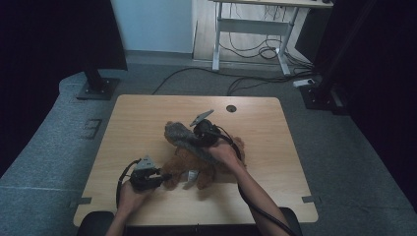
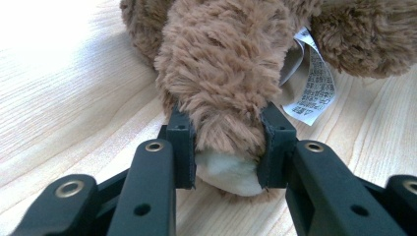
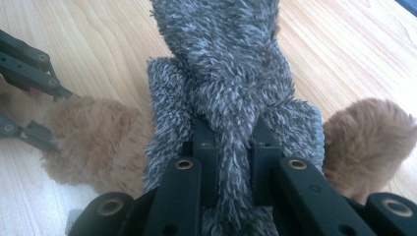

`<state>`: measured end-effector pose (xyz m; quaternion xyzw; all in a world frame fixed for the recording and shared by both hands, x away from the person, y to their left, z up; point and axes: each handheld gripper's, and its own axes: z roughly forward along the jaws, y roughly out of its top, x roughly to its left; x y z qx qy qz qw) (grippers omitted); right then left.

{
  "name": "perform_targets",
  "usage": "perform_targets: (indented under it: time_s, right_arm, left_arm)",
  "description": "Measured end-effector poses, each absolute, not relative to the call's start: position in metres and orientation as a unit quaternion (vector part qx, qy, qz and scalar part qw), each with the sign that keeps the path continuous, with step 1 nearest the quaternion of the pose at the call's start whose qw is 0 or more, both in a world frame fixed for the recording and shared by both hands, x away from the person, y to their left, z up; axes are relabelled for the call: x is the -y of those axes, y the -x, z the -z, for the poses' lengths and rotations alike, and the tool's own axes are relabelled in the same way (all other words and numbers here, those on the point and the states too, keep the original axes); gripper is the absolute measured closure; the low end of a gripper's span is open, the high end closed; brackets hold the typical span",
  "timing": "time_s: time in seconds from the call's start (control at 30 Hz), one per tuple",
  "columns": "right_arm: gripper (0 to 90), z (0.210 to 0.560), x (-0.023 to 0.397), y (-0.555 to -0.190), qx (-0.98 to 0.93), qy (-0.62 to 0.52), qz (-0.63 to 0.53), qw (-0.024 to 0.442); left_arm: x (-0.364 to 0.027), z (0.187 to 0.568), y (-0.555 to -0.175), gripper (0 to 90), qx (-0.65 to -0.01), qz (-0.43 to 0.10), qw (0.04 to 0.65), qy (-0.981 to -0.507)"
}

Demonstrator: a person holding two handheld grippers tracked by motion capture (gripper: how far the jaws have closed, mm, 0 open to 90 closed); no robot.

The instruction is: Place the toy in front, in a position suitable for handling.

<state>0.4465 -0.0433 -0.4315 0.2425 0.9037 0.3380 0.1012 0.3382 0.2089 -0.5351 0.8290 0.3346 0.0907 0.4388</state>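
A brown plush bear [image 1: 184,164] lies on the wooden table [image 1: 142,118], with a white sewn-in label [image 2: 314,83] beside its leg. My left gripper [image 2: 227,132] is shut on one of the bear's limbs [image 2: 221,73], just above its pale paw end, at the bear's left side in the high view [image 1: 166,177]. A grey fuzzy scarf [image 1: 178,133] lies across the bear. My right gripper [image 3: 231,137] is shut on a bunched strand of that scarf [image 3: 221,49], over the bear's middle [image 1: 196,139]. Brown plush [image 3: 98,142] shows on both sides of the scarf.
A round cable hole [image 1: 231,107] sits near the table's far edge. Bare tabletop lies to the left and far right of the bear. On the floor behind are two black stand bases [image 1: 98,88] [image 1: 319,93], loose cables and a white-legged desk [image 1: 255,24].
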Motion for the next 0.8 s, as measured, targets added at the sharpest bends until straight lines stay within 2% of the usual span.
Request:
perform_targets:
  time_s: [0.8]
  right_arm:
    - [77.9,0.448,0.095,-0.447,-0.89,-0.295,-0.323,0.132]
  left_arm:
    - [-0.209,0.536,-0.339,64.6,-0.335,-0.087,0.442,-0.828]
